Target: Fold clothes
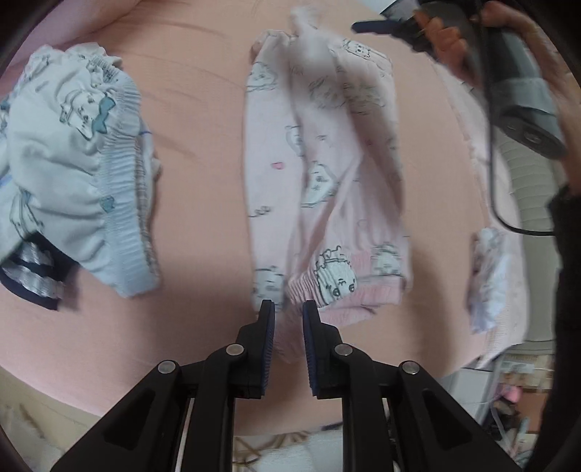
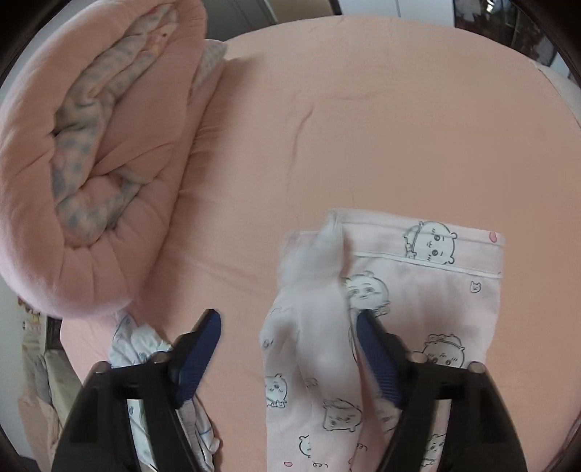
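Pink cartoon-print pyjama trousers (image 1: 319, 174) lie lengthwise on the pink bed sheet (image 1: 203, 119), waistband toward my left gripper. My left gripper (image 1: 288, 308) has its jaws narrowly apart around a fold of the waistband edge. In the right wrist view the same trousers (image 2: 417, 308) lie folded, one blurred leg (image 2: 316, 326) lifted between the wide-open fingers of my right gripper (image 2: 288, 319). The right gripper also shows in the left wrist view (image 1: 374, 27), above the trousers' far end.
A white and blue printed garment pile (image 1: 72, 163) lies left of the trousers. A small white crumpled garment (image 1: 490, 276) lies by the bed's right edge; it also shows in the right wrist view (image 2: 141, 345). A rolled pink quilt (image 2: 101, 163) fills the far left.
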Action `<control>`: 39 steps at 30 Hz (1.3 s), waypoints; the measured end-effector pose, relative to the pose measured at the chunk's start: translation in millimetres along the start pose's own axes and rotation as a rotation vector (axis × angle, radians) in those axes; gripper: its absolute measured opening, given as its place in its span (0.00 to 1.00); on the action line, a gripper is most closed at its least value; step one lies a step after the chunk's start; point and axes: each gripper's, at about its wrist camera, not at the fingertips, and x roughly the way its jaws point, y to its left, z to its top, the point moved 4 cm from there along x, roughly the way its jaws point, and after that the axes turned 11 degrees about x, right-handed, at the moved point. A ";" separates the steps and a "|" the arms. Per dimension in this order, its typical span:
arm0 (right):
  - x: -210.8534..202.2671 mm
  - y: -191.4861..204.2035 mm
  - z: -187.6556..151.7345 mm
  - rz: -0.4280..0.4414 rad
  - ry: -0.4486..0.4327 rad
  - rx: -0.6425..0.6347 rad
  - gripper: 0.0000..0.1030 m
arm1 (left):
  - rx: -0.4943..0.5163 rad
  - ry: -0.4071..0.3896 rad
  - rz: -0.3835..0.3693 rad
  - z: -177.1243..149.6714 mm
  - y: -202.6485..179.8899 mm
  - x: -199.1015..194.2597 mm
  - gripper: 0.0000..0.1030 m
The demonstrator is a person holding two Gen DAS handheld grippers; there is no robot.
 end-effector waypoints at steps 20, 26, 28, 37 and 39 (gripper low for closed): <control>-90.5 -83.3 -156.5 -0.294 -0.192 -0.497 0.75 | 0.072 -0.076 0.034 19.3 12.6 -9.8 0.86; -88.9 -85.8 -229.1 -0.312 -0.229 -0.637 0.75 | 0.078 -0.076 0.034 14.5 12.3 -12.8 0.86; -83.0 -85.6 -242.9 -0.316 -0.220 -0.654 0.75 | 0.094 -0.075 0.044 11.9 9.6 -13.2 0.86; -86.0 -85.9 -267.5 -0.301 -0.217 -0.655 0.75 | 0.144 -0.071 0.050 8.5 -1.5 -10.4 0.86; -88.3 -86.8 -270.0 -0.293 -0.221 -0.643 0.75 | 0.174 -0.069 0.088 16.8 -2.1 -3.3 0.86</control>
